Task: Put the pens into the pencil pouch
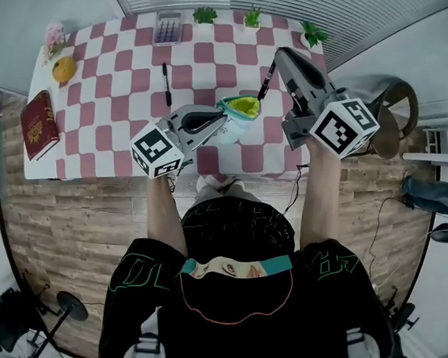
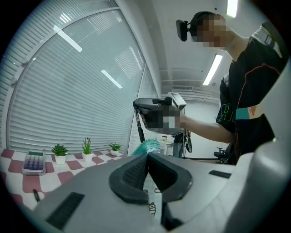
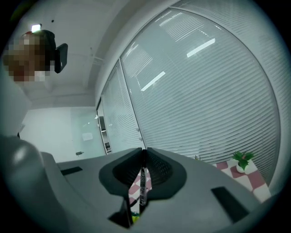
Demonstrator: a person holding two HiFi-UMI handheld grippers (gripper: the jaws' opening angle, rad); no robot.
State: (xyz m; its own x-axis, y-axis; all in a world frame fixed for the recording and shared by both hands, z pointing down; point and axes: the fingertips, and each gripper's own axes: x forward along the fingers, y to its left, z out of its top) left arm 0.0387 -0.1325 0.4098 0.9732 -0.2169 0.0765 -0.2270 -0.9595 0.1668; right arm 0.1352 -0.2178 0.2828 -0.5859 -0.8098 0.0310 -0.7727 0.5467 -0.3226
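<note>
Right gripper (image 1: 279, 58) is clenched on a black pen (image 1: 266, 82), its tip hanging just above the open pouch (image 1: 242, 107). Left gripper (image 1: 221, 121) pinches the pouch's rim, near the front edge of the surface (image 1: 107, 114). Another pen (image 1: 166, 85) lies towards the far edge.

The tablecloth (image 1: 123, 93) is checked dusty red and white. The pouch (image 1: 239, 111) is teal and white with a yellow-green inside. On the cloth, the pen (image 1: 167, 85) is black, the book (image 1: 40, 124) dark red, the fruit (image 1: 63, 68) orange.
</note>
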